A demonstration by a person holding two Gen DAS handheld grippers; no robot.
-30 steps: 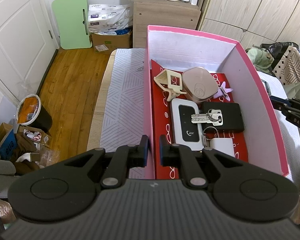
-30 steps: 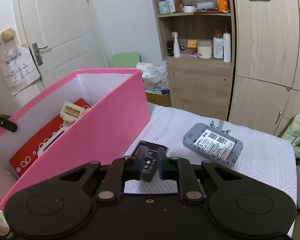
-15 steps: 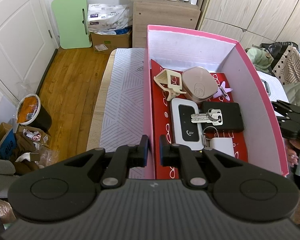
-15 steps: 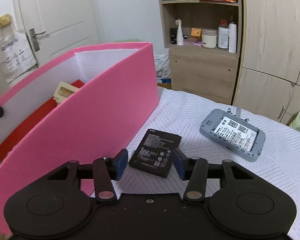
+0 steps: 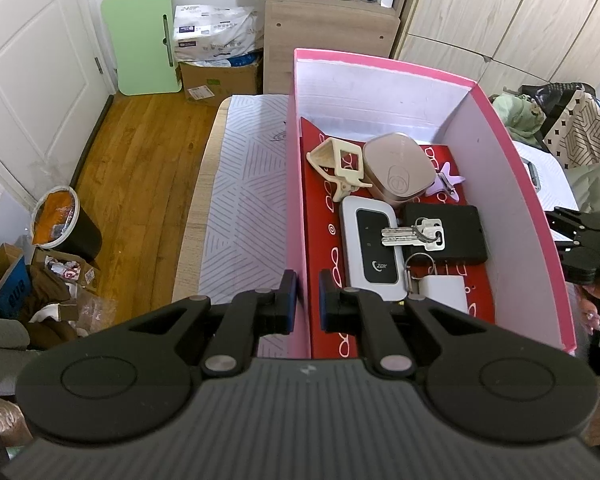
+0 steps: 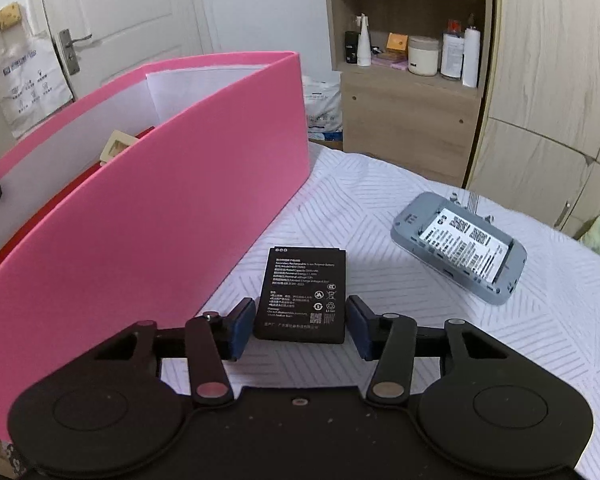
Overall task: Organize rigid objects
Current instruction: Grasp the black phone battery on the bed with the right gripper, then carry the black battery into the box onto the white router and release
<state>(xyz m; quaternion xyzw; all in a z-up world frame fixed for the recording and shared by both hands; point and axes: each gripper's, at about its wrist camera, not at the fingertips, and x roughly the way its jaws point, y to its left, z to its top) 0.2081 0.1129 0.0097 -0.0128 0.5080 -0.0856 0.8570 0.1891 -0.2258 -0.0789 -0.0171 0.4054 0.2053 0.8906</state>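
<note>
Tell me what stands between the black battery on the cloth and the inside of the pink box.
The pink box's tall side wall rises right beside the battery, between it and the inside. The battery lies flat between the open right gripper's fingers, so it must go up over that rim. The left gripper is clamped on the opposite wall.

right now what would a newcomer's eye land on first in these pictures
The big pink box on the table, holding keys atop a black case. Beside it, outside, a black battery lies flat between the open right gripper fingers; the left gripper clamps the box's wall.
</note>
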